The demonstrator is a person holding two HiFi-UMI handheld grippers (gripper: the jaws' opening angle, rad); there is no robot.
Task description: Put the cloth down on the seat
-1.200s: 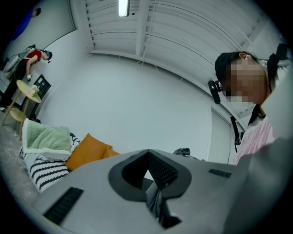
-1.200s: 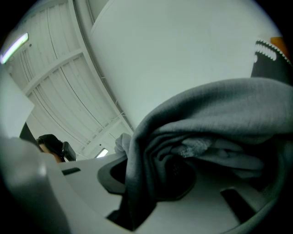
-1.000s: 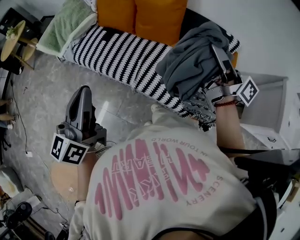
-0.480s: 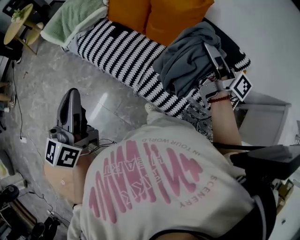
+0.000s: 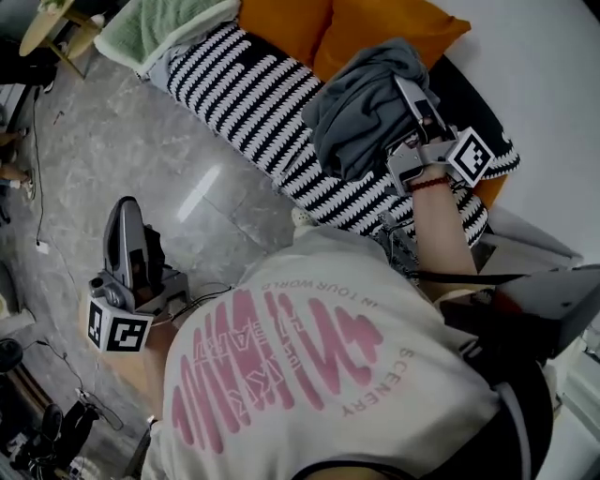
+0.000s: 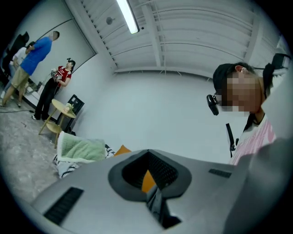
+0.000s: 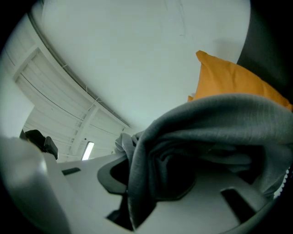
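A bunched grey cloth (image 5: 356,108) hangs from my right gripper (image 5: 405,92), which is shut on it above the black-and-white striped seat (image 5: 239,89) of a couch. In the right gripper view the cloth (image 7: 206,132) drapes over both jaws of the right gripper (image 7: 151,183) and hides the fingertips. My left gripper (image 5: 125,208) is held low over the grey floor at the left, apart from the couch. Its jaws meet with nothing between them; the left gripper (image 6: 155,201) points up toward the ceiling.
Orange cushions (image 5: 375,33) lean at the back of the couch, and a green towel (image 5: 155,23) lies on its left end. A small round table (image 6: 62,109) and several standing people (image 6: 36,50) are across the room. Cables lie on the floor (image 5: 141,141).
The right gripper has carried the cloth further in over the seat, toward the orange cushions. The left gripper has dropped lower and to the left in the head view.
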